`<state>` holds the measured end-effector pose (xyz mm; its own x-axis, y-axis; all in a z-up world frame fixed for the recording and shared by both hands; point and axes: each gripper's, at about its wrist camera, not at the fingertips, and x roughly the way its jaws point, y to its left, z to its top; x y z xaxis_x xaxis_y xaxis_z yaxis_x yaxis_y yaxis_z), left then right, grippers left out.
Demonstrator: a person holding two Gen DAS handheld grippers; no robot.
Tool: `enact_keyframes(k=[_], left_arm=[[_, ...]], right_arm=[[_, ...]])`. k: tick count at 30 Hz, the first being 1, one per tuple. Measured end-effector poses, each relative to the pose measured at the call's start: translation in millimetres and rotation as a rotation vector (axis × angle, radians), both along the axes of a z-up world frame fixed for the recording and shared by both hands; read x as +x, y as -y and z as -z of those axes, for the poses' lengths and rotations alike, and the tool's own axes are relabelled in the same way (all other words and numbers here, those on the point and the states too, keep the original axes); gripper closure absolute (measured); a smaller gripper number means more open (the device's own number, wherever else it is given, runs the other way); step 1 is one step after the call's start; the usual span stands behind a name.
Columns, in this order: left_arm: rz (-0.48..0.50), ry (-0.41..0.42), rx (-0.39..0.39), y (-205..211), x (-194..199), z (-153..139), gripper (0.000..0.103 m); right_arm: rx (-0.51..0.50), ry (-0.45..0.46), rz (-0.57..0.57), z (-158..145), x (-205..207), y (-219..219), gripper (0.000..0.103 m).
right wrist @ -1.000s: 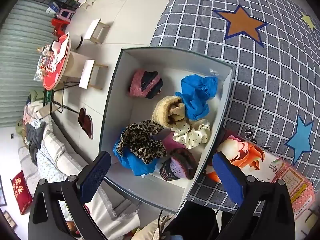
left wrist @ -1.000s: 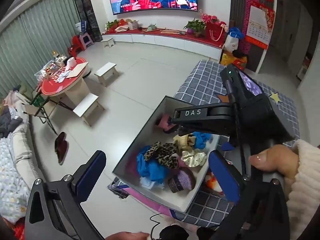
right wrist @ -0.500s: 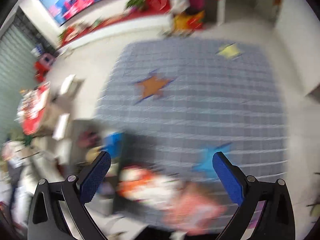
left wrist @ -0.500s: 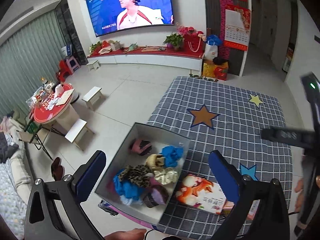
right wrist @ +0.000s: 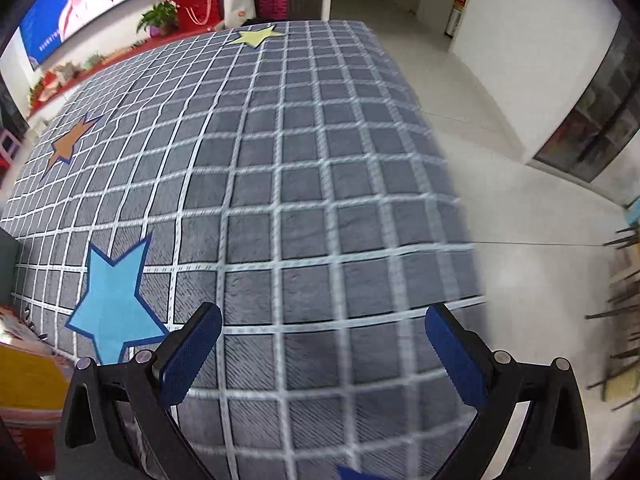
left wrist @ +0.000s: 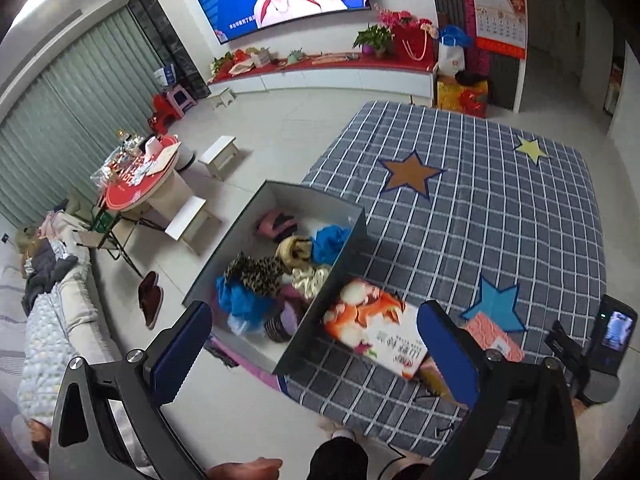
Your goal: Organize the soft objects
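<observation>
Left gripper [left wrist: 314, 354] jaws apart, empty, hanging over near end of grey box [left wrist: 352, 264]. Box at left edge of checked blanket [left wrist: 500, 220], holding soft objects [left wrist: 276, 268]: leopard, blue, cream, pink pieces. Printed carton [left wrist: 374, 326] touching box's right wall. Right gripper [right wrist: 324, 350] jaws apart, empty, above bare blanket beside blue star [right wrist: 114, 296].

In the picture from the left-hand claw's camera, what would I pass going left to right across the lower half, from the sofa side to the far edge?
Sofa → dark slippers → open box of soft hair ties → picture carton with orange fruit → blue star on the checked cloth → the other claw's handle with a small screen.
</observation>
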<state>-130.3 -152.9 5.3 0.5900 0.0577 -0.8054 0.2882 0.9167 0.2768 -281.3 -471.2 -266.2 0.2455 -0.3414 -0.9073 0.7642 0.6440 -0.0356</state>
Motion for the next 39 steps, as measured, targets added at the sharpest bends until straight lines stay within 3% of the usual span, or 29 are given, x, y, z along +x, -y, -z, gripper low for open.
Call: enact_keyframes(k=[6, 10, 13, 20, 33, 39], left_arm=[[-0.044, 0.012, -0.023, -12, 0, -8, 0.0], [-0.099, 0.019, -0.062, -38, 19, -8, 0.0], [-0.143, 0.048, -0.056, -64, 38, -2, 0.0], [-0.232, 0.124, -0.026, -141, 79, 14, 0.0], [-0.455, 0.093, -0.087, -242, 109, 28, 0.0], [-0.485, 0.09, -0.087, -273, 115, 30, 0.0]], right_arm=[[-0.037, 0.017, 0.07, 34, 12, 5, 0.001], [-0.12, 0.103, 0.071, 43, 15, -4, 0.001], [-0.103, 0.124, 0.077, 49, 16, -3, 0.0], [-0.111, 0.122, 0.074, 44, 14, -4, 0.0], [-0.109, 0.122, 0.075, 44, 13, -4, 0.0], [-0.108, 0.122, 0.075, 43, 14, -4, 0.0]])
